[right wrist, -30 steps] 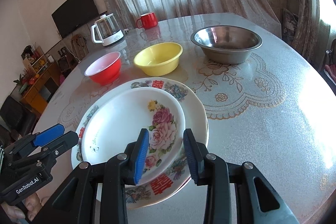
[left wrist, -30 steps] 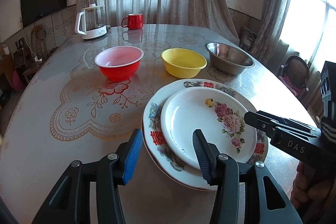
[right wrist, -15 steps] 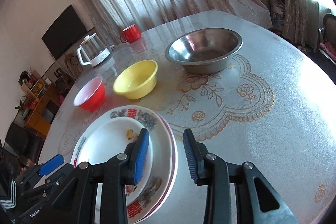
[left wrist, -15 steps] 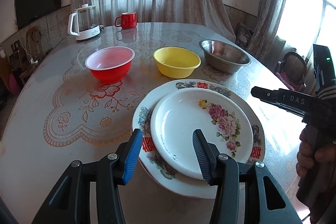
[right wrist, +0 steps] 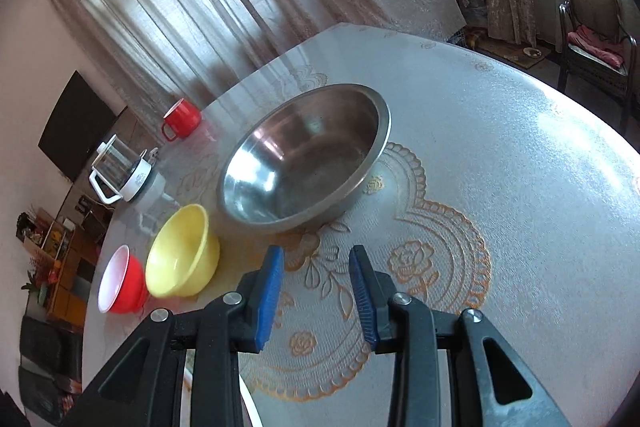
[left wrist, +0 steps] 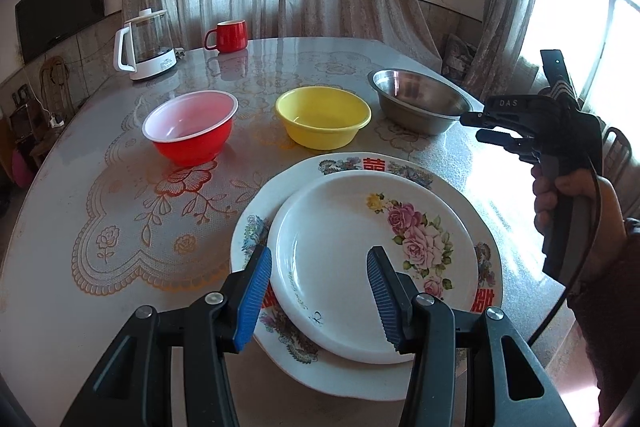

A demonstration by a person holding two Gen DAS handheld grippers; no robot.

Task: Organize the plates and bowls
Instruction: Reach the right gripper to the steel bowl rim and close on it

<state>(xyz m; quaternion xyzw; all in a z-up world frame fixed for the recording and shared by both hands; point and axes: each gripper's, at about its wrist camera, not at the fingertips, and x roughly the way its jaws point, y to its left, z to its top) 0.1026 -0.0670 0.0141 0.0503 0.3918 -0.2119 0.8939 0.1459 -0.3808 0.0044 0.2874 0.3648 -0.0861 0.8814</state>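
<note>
A small white rose plate (left wrist: 360, 247) lies on a larger flowered plate (left wrist: 404, 167) near the table's front. Behind them stand a red bowl (left wrist: 190, 125), a yellow bowl (left wrist: 322, 115) and a steel bowl (left wrist: 420, 103) in a row. My left gripper (left wrist: 320, 285) is open and empty, hovering above the near rim of the small plate. My right gripper (right wrist: 316, 293) is open and empty, raised above the table in front of the steel bowl (right wrist: 304, 163); it also shows at the right of the left wrist view (left wrist: 476, 127). The yellow bowl (right wrist: 180, 259) and red bowl (right wrist: 120, 281) sit to its left.
A glass kettle (left wrist: 146, 45) and a red mug (left wrist: 228, 35) stand at the table's far side. A chair (right wrist: 592, 27) stands beyond the table's right edge. Curtains hang behind; a TV (left wrist: 60, 11) is on the left wall.
My right gripper has lifted off the plates and swung right and forward toward the steel bowl. My left gripper has drawn back a little over the small plate's near rim.
</note>
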